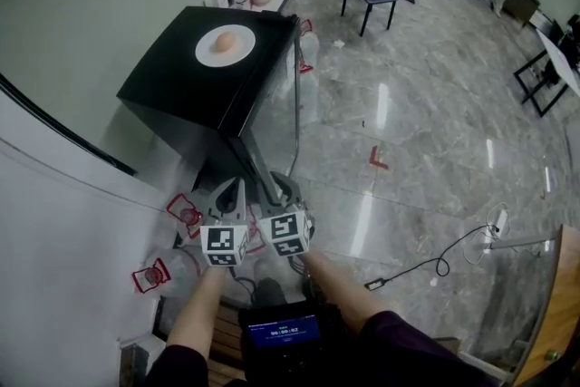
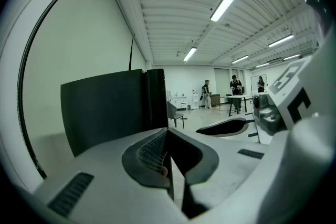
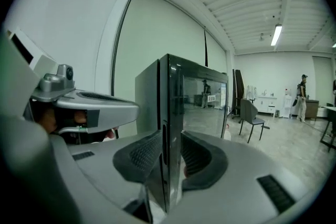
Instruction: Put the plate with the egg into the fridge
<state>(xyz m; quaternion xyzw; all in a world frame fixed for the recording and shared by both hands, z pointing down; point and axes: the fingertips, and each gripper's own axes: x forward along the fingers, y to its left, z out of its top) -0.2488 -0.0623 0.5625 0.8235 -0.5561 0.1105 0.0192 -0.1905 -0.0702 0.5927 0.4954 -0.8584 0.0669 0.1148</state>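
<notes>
The left tongs point(image 2: 169, 165) were clenched shut, with nothing held. The right tongs point(image 3: 171, 157) were opened, and the edge of the fridge door point(image 3: 171, 107) was seen between the jaws, not squeezed. The black fridge point(image 1: 195, 82) was found just ahead of both tongs. The white plate point(image 1: 225, 56) with the egg point(image 1: 225, 42) was seen on top of the fridge, beyond the tongs and well apart from them.

My squat fridge point(image 1: 204, 77) is glossy black; on it a round white plate point(image 1: 243, 53) carries a pale brown egg point(image 1: 225, 42). The polished floor point(image 1: 426, 104) is grey, marbled, with a red corner mark point(image 1: 378, 159).
</notes>
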